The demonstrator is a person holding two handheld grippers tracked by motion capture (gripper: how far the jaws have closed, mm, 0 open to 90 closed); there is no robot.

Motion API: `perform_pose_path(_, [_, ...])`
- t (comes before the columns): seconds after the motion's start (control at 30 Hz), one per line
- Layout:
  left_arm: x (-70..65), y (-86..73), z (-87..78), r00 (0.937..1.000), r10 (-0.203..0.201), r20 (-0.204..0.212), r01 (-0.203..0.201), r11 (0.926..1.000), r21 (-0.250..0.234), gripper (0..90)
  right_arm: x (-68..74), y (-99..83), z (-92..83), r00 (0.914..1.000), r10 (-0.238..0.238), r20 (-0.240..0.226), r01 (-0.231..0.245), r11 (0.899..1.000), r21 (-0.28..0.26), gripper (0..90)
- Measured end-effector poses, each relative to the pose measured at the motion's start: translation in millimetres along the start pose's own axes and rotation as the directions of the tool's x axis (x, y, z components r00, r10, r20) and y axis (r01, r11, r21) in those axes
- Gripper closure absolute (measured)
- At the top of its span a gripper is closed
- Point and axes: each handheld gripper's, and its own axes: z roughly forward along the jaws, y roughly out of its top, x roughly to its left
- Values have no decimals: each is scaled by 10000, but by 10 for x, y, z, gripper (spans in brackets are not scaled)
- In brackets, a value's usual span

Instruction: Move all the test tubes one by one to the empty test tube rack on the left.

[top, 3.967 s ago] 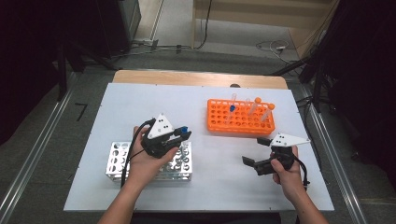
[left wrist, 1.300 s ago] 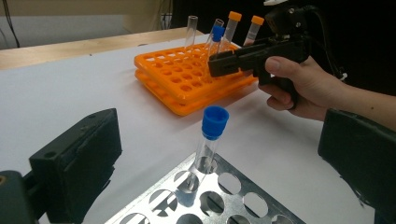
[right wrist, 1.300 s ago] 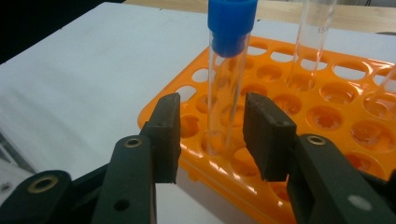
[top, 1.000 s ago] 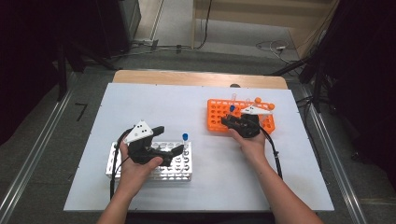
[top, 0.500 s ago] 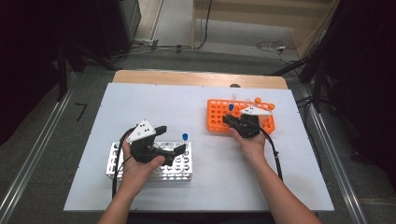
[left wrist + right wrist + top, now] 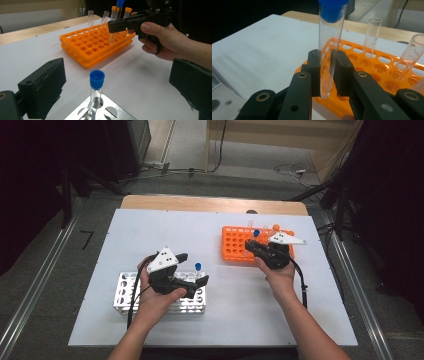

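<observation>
My right gripper [image 6: 328, 75] is shut on a clear test tube with a blue cap [image 6: 329, 47], held upright just above the orange rack [image 6: 374, 68]. From above, this right gripper [image 6: 250, 245] hovers over the left part of the orange rack [image 6: 234, 251], the blue cap [image 6: 256, 233] sticking up. My left gripper [image 6: 117, 87] stands open over the metal rack [image 6: 125, 292]. A second blue-capped tube [image 6: 97, 82] stands in that rack between its jaws, untouched.
Two uncapped glass tubes [image 6: 372, 35] and orange-capped tubes [image 6: 128, 11] stand in the orange rack's far rows. The white board [image 6: 165, 235] is bare between the two racks. A wooden strip [image 6: 210, 204] lies along the board's far edge.
The right hand has risen a little, drawing the blue-capped tube up out of the orange rack. The left hand has kept still.
</observation>
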Motion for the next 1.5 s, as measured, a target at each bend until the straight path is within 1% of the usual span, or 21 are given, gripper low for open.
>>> perform_pose_path(0.07, [-13, 12, 9, 10000, 22, 72, -22, 10000, -10, 8, 46, 11, -73, 9997, -175, -164, 175, 9998, -8, 752])
perform_pose_path(0.27, [-57, 51, 34, 9997, 99, 203, -98, 9999, -74, 18, 193, -24, -277, 9971, -371, -661, 380, 9992, 133, 751])
perform_pose_path(0.43, [-109, 63, 59, 9992, 171, 364, -170, 9999, -21, 34, 325, -102, -438, 9920, -577, -1124, 611, 9978, 271, 752])
perform_pose_path(0.47, [-109, 63, 59, 9992, 171, 364, -170, 9999, -21, 34, 325, -102, -438, 9920, -577, -1124, 611, 9978, 271, 752])
perform_pose_path(0.5, [-118, 64, 65, 9991, 180, 383, -180, 9998, -23, 34, 371, -130, -500, 9898, -625, -1281, 669, 9973, 301, 752])
perform_pose_path(0.67, [-152, 76, 67, 9990, 192, 408, -191, 9998, -25, 38, 498, -204, -634, 9851, -868, -1487, 940, 9947, 422, 751])
perform_pose_path(0.7, [-167, 81, 59, 9987, 239, 440, -238, 9997, -37, 38, 518, -226, -661, 9841, -844, -1565, 928, 9946, 472, 752])
perform_pose_path(0.87, [-229, 83, 70, 9975, 314, 638, -316, 9995, 28, 59, 630, -338, -755, 9769, -887, -1944, 1044, 9919, 721, 752])
perform_pose_path(0.9, [-268, 81, 94, 9956, 364, 866, -372, 9993, 76, 66, 653, -348, -769, 9752, -925, -2009, 1089, 9914, 721, 751])
perform_pose_path(0.93, [-268, 81, 94, 9956, 364, 866, -372, 9993, 76, 83, 677, -354, -779, 9733, -968, -2080, 1142, 9907, 737, 751])
perform_pose_path(0.97, [-293, 79, 108, 9944, 365, 996, -374, 9993, 80, 103, 700, -356, -783, 9716, -1031, -2131, 1215, 9898, 748, 751])
perform_pose_path(1.0, [-340, 77, 140, 9912, 410, 1261, -426, 9990, 98, 119, 722, -355, -778, 9696, -1076, -2198, 1265, 9892, 742, 752])
perform_pose_path(1.07, [-392, 75, 174, 9886, 405, 1448, -425, 9990, 111, 160, 758, -358, -754, 9654, -1113, -2357, 1333, 9879, 796, 752])
perform_pose_path(1.1, [-392, 75, 174, 9886, 405, 1448, -425, 9990, 111, 182, 758, -358, -754, 9654, -1113, -2357, 1333, 9879, 796, 752])
perform_pose_path(1.13, [-443, 74, 212, 9877, 457, 1499, -498, 9985, 240, 209, 799, -374, -722, 9605, -1213, -2505, 1479, 9849, 903, 752])
perform_pose_path(1.17, [-443, 74, 212, 9877, 457, 1499, -498, 9985, 240, 253, 819, -381, -710, 9584, -1224, -2577, 1512, 9839, 950, 752])
perform_pose_path(1.2, [-494, 74, 262, 9888, 450, 1424, -521, 9976, 466, 303, 841, -387, -697, 9566, -1243, -2635, 1548, 9831, 979, 751])
perform_pose_path(1.27, [-532, 67, 297, 9874, 446, 1517, -538, 9969, 572, 352, 878, -394, -677, 9529, -1363, -2709, 1694, 9802, 1027, 751])
perform_pose_path(1.37, [-578, 64, 333, 9836, 464, 1740, -576, 9966, 597, 399, 928, -399, -655, 9470, -1445, -2869, 1817, 9775, 1074, 751])
perform_pose_path(1.43, [-599, 62, 347, 9789, 406, 2003, -537, 9968, 599, 435, 955, -405, -642, 9431, -1550, -2942, 1939, 9751, 1080, 751])
perform_pose_path(1.5, [-623, 58, 365, 9762, 378, 2134, -522, 9967, 623, 475, 980, -407, -635, 9400, -1587, -3022, 2001, 9735, 1111, 751])
